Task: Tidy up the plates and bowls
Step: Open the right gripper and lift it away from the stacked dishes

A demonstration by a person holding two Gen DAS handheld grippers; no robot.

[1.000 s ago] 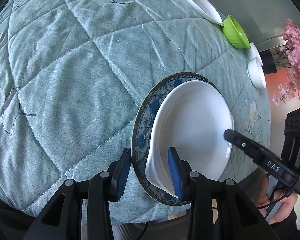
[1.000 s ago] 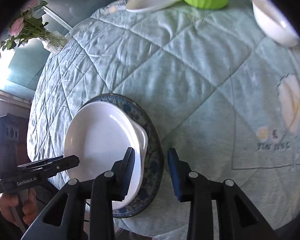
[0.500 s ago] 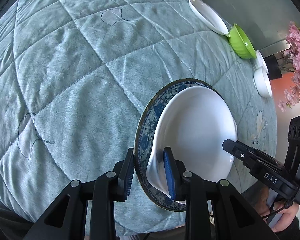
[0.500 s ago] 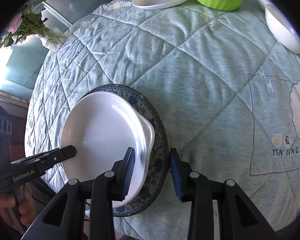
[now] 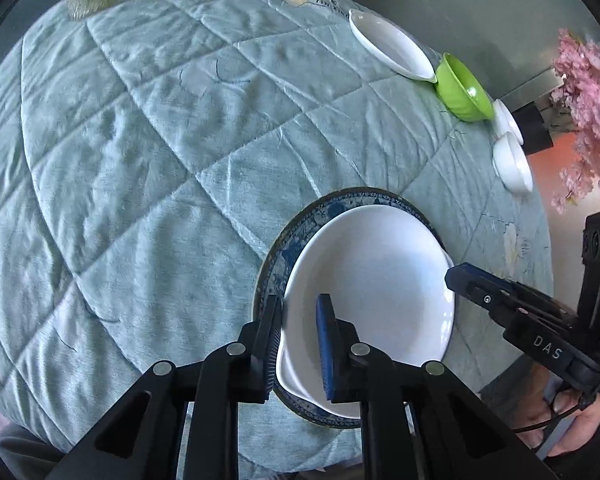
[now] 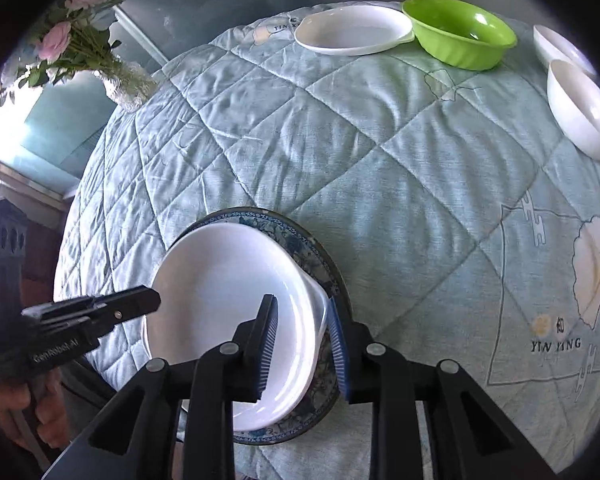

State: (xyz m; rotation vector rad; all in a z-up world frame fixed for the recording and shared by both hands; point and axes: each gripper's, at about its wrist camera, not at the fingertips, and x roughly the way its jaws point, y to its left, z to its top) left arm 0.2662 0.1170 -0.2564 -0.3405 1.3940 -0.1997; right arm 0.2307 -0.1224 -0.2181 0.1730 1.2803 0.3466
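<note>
- Near the front edge of the table (image 5: 148,168), the white dish (image 5: 374,280) sits nested on the blue patterned plate (image 5: 300,240), so one pair is already stacked.
- My left hand-held gripper (image 5: 299,346) has just been closing; its jaws now pinch the dish's near rim, one pad outside and one inside.
- My right hand-held gripper (image 6: 303,350) has just been closing too, and it straddles the rims of dish (image 6: 228,292) and plate (image 6: 324,276) on the opposite side; I judge it is gripping, though I cannot tell if the outer pad presses the plate edge.
- Left to sort, as far as I can see: the second white dish (image 6: 354,34), the green bowl (image 6: 460,38) touching it, and two small white bowls (image 6: 580,108) at the far edge, all well apart from my stack.
- I judge the job under halfway done.
- Covering the round table is a pale teal quilted cloth (image 6: 340,140) with stitched diamonds and a printed motif.
- Beyond it stand a glass vase of pink roses (image 6: 80,40), a pink blossom spray (image 5: 588,120), and a grey-green wall.
</note>
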